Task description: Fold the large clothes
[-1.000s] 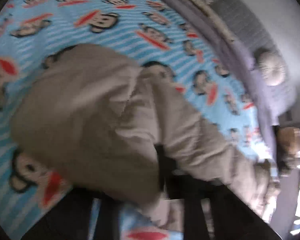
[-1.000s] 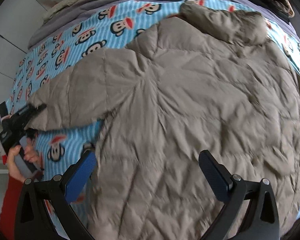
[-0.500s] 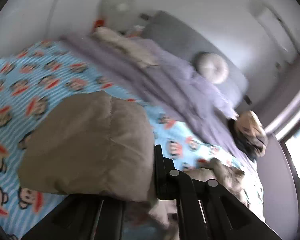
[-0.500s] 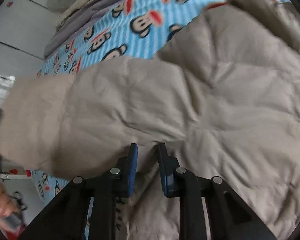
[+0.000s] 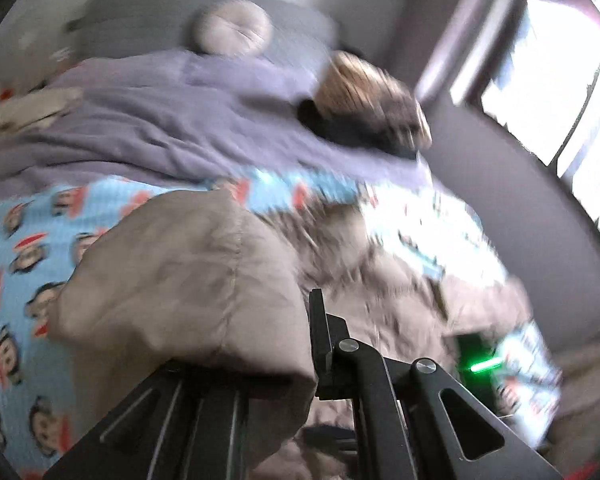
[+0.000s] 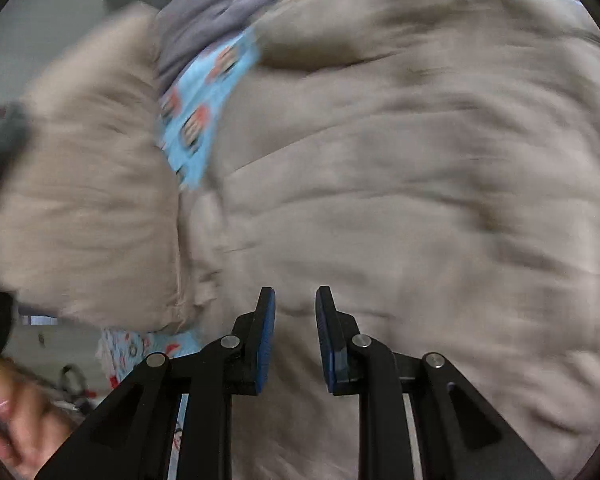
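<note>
The beige padded coat (image 6: 400,184) was spread over the bed's blue monkey-print sheet (image 5: 32,248). Its sleeve (image 5: 188,276) was held raised in the fully closed left claw (image 5: 306,344). The right claw (image 6: 295,340) was nearly closed, a fold of coat fabric apparently pinched between its blue pads (image 6: 266,344).

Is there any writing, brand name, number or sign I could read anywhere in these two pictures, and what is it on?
None: no readable text in either view.
The blue bedsheet carries only cartoon monkey faces, no words.
The beige puffy jacket shows no label or logo.
The green light low in the left wrist view is a blurred glow, no digits legible.
The purple blanket and round cushion are plain.
</note>
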A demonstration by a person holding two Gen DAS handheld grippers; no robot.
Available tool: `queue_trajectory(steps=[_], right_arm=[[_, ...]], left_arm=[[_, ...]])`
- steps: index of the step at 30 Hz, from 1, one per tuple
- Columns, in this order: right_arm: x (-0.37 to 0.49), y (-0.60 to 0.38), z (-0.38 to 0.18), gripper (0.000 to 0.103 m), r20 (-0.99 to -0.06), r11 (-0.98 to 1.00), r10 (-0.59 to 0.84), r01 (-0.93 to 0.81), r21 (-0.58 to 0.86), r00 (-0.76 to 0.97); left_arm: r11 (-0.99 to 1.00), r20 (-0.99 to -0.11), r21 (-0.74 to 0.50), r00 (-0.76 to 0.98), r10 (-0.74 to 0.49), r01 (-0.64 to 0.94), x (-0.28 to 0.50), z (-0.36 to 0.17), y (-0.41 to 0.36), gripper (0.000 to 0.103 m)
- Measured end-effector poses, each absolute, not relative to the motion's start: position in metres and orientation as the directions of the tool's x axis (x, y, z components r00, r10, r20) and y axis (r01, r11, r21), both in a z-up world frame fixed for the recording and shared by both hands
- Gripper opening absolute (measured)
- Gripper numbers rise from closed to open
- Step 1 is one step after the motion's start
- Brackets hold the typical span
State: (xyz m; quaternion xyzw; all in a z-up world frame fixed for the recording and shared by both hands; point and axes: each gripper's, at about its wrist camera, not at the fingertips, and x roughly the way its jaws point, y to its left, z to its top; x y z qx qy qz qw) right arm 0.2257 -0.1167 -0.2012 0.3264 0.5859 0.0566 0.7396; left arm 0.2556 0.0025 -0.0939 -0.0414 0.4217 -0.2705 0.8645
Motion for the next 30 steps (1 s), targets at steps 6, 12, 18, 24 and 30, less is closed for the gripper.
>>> queue_trajectory(steps=[6,12,18,24,30], right_arm=[[0.190,-0.201,-0.193,0.023,-0.878,0.777,0.335,0.427,0.462,0.341],[0.193,-0.227,-0.194,0.023,-0.900,0.775,0.288,0.473,0.420,0.327],[0.218,-0.203,-0.169,0.086,-0.901,0.831,0.235,0.405,0.381,0.364],[0.258,-0.179,-0.184,0.086,-0.903,0.824,0.269,0.405,0.396,0.335],[0.244,-0.208,-0.222,0.086,-0.855,0.642,0.358,0.565,0.518,0.376]], left_arm=[[0.847,-0.876,-0.065,0.375,-0.301,0.528,0.239,-0.176,-0.086,0.020],[0.851,-0.879,-0.023,0.395,-0.267,0.524,0.210,-0.180,-0.076,0.084],[0.939,-0.858,-0.050,0.466,-0.215,0.341,0.215,-0.150,0.012,0.084],[0.987,-0.897,-0.164,0.416,-0.149,0.001,0.260,-0.171,0.140,0.083],[0.828,-0.844,-0.522,0.262,-0.468,-0.206,0.300,-0.236,0.196,0.083]])
